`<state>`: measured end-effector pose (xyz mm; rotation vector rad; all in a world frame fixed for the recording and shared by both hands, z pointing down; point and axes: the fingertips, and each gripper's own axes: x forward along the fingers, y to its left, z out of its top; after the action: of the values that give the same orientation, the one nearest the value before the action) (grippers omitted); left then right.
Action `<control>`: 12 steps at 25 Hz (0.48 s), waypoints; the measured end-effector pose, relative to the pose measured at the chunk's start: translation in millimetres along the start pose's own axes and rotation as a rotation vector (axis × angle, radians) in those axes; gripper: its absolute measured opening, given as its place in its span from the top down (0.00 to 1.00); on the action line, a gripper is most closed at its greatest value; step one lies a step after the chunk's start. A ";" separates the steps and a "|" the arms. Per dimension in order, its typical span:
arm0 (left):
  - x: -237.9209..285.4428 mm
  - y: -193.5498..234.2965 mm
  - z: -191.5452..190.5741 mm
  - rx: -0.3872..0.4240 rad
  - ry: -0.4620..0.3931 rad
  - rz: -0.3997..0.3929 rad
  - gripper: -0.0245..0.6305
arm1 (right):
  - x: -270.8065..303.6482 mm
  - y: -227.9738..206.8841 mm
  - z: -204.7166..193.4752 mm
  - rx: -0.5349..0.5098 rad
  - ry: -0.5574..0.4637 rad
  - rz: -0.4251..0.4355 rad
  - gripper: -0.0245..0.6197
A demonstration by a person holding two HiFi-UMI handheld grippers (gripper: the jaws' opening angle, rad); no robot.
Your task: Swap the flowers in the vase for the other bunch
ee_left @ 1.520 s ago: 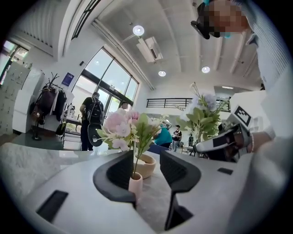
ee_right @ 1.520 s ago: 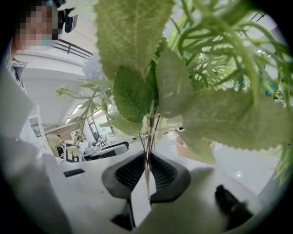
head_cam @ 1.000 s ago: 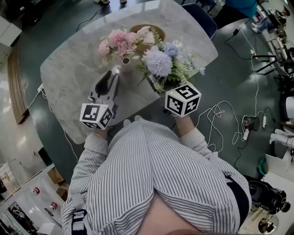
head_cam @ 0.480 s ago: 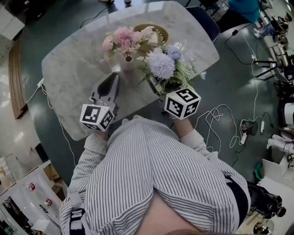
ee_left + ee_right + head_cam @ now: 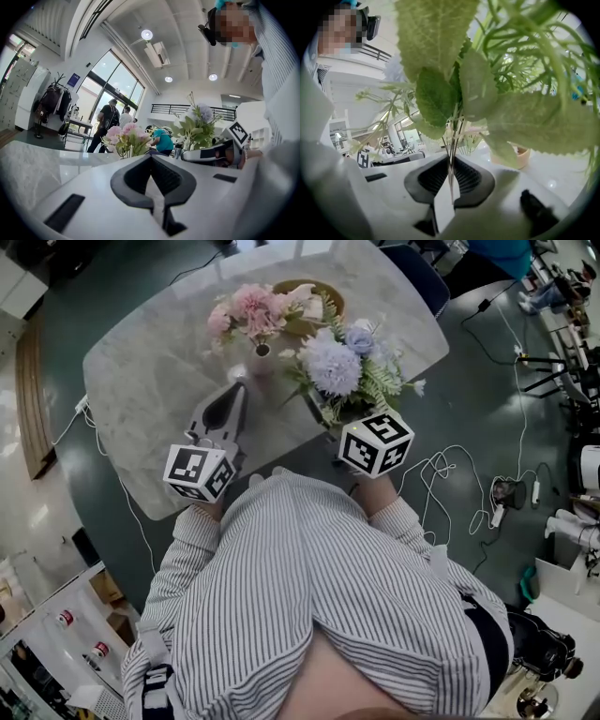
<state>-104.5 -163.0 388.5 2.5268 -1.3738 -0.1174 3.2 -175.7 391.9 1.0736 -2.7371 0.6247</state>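
1. Head view: A pale marble table (image 5: 141, 381) fills the upper half.
   - The white vase (image 5: 255, 368) stands near the table's middle, with the pink bunch (image 5: 248, 310) upright in it.
   - The left tool (image 5: 237, 386) lies level over the table at 7 o'clock of the vase. Its tip is just beside the vase's wall; I cannot tell whether it touches.
   - The blue bunch (image 5: 333, 362), lavender heads with fern and green leaves, is at 3 o'clock of the vase and outside it. Its stems run toward 6 o'clock into the right tool (image 5: 323, 418).
   - A brown bowl (image 5: 314, 292) sits on the table at 1 o'clock of the pink bunch.
   - The person's striped shirt (image 5: 309, 596) fills the lower half.

2. Left gripper view: This tool's jaws have just been closing and now meet tip to tip, with nothing between them.
   - The pink bunch shows at 11 o'clock above the tip and the blue bunch at 1 o'clock.
   - The right tool's marker cube (image 5: 238, 132) is at 3 o'clock.
   - The vase itself is hidden behind the tool's body.

3. Right gripper view: This tool's jaws stand narrow, with the pads pressed on the thin stems (image 5: 451, 159) of the blue bunch.
   - The stems rise straight up from the tips, and broad green leaves fill the frame from 12 to 3 o'clock.
   - The left tool lies at 9 o'clock.
   - The brown bowl sits on the table at 3 o'clock.
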 end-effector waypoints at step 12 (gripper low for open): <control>-2.1 -11.9 -0.6 0.003 -0.001 -0.037 0.95 | -6.9 7.2 0.6 -0.056 0.040 0.066 0.90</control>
<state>-95.9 -155.0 385.7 2.5554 -1.3295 -0.1236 3.5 -166.9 387.1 0.9518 -2.7478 0.5691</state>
